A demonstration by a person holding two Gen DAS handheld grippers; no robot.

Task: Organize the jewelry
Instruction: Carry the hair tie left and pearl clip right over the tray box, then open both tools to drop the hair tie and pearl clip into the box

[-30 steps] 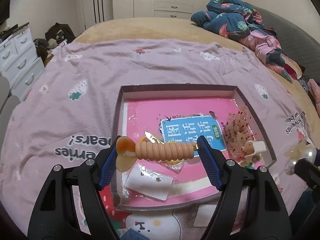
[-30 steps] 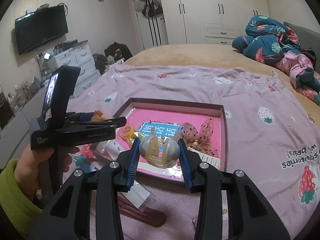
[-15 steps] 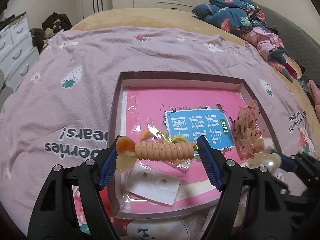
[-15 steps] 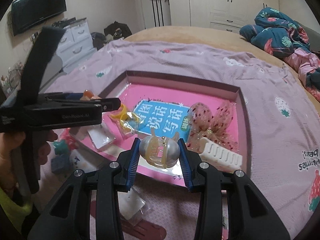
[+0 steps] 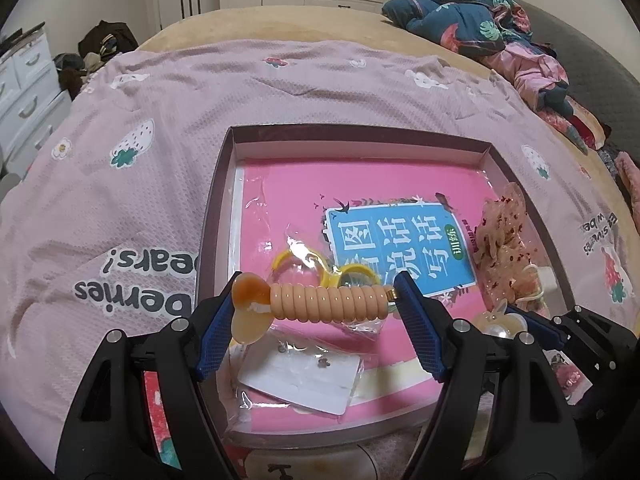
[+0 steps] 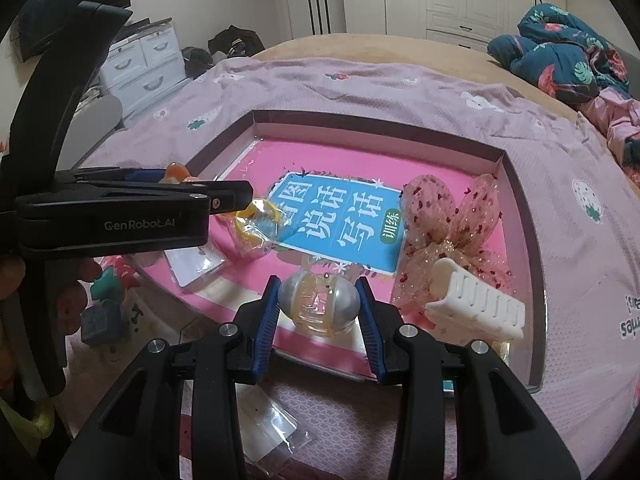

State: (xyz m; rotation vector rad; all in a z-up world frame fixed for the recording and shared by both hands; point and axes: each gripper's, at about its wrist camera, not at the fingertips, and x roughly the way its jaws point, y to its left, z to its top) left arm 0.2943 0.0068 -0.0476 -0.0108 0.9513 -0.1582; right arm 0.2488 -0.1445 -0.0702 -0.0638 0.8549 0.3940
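Left wrist view: close, from the near-left corner of the tray (image 5: 218, 184), angled down across it toward its far edge. Right wrist view: close, from the tray's (image 6: 520, 184) near edge, facing its far edge. Shared: tray interior, blue label (image 5: 400, 248) (image 6: 340, 216), bedspread (image 5: 280, 88) (image 6: 360, 92).

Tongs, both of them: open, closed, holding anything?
Left tongs: closed on the peach coil hair tie.
Right tongs: closed on the pearl hair clip.

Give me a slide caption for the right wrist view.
Right gripper holds a pearl hair clip over the pink tray.
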